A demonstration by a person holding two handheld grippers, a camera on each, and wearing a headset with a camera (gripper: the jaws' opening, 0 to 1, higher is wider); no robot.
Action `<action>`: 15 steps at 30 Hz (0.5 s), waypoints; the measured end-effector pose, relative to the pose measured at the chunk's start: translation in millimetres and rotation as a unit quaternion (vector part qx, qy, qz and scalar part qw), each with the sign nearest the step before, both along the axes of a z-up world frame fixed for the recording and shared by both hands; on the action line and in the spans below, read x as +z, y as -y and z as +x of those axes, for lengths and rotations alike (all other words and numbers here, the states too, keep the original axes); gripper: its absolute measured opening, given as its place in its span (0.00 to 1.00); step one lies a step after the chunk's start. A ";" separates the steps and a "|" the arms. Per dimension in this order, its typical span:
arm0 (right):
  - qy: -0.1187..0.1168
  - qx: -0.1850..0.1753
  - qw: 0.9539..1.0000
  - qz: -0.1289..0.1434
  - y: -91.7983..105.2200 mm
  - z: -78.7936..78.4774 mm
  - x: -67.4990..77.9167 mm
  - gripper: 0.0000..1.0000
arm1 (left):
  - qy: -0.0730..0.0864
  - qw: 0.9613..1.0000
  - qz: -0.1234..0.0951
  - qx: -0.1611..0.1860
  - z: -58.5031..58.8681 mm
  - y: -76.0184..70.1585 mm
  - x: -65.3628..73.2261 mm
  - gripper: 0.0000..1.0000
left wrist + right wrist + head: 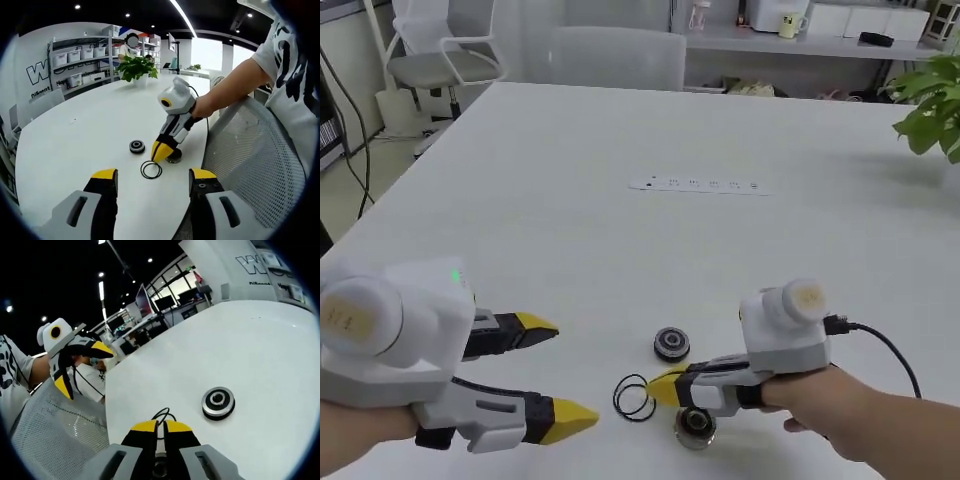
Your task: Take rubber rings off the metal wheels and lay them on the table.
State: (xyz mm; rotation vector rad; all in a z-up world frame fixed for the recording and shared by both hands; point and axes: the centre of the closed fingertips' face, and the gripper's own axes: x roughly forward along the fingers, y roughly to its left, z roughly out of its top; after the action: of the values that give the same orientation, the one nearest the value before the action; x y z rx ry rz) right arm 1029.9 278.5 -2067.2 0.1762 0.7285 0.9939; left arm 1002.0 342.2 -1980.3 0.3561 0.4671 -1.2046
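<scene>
Two thin black rubber rings (633,397) (151,169) lie overlapped on the white table (620,230). My right gripper (663,387) (158,426) is shut, its yellow tips right at the rings' (165,414) edge; whether it pinches one I cannot tell. One metal wheel (671,343) (137,146) (218,402) lies flat just beyond them. A second wheel (695,425) (174,158) lies under the right gripper's (158,152) body. My left gripper (565,372) (153,174) (75,367) hovers open to the left of the rings, with nothing between its fingers.
A white power strip (695,184) lies mid-table. A potted plant (932,110) (136,66) stands at the far right edge. Chairs (615,58) stand behind the table, and a grey mesh chair (250,150) sits at the near edge.
</scene>
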 end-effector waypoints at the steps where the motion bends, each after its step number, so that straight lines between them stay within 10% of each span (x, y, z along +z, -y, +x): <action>1: 0.001 0.000 1.000 0.000 0.3 0.2 0.2 0.02 | 0.000 1.000 0.000 0.000 0.1 0.1 0.2 0.55; 15: 0.021 -0.007 1.000 0.019 4.6 6.9 20.0 0.08 | 0.005 1.000 -0.003 0.002 7.0 0.6 7.0 0.55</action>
State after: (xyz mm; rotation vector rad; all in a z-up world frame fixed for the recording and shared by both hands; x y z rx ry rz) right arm 1036.9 273.9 -2047.2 0.1923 0.6696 0.9947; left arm 1008.9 341.6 -1973.3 0.3556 0.4554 -1.1995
